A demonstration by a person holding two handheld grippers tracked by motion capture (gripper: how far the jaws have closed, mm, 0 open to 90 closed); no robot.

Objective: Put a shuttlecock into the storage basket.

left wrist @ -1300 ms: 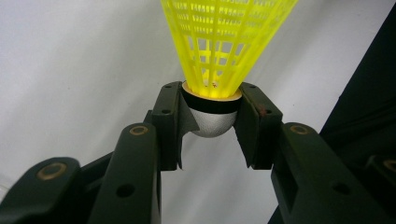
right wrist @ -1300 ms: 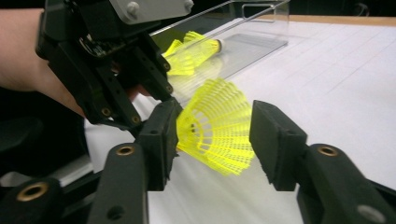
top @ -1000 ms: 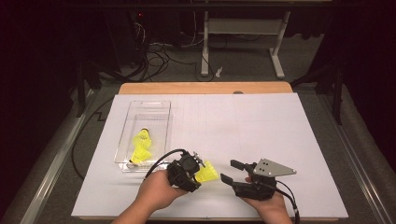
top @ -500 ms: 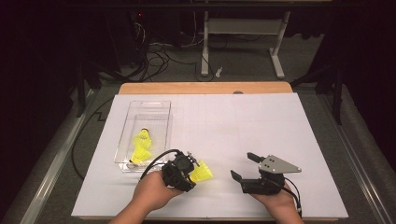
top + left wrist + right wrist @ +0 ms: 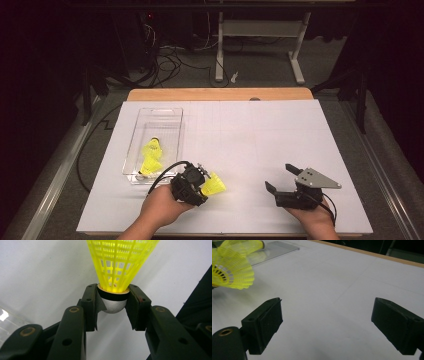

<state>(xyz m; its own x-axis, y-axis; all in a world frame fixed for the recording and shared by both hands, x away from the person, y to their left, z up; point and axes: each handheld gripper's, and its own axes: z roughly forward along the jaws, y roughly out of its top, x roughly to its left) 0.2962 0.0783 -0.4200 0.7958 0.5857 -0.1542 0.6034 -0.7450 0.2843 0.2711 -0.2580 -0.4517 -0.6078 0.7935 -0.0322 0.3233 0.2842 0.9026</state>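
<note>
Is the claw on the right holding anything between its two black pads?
No, the right gripper has its jaws spread wide with only the bare white table sheet between them.

Three yellow shuttlecocks (image 5: 212,185), one clear plastic box (image 5: 170,114), two claws (image 5: 200,186), one white-covered table (image 5: 260,140)

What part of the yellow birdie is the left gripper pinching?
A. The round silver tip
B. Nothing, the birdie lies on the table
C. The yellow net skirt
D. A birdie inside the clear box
A. In the left gripper view the left gripper has its two jaws pressed on the round tip of the yellow birdie, with the net skirt sticking out beyond them.
</note>
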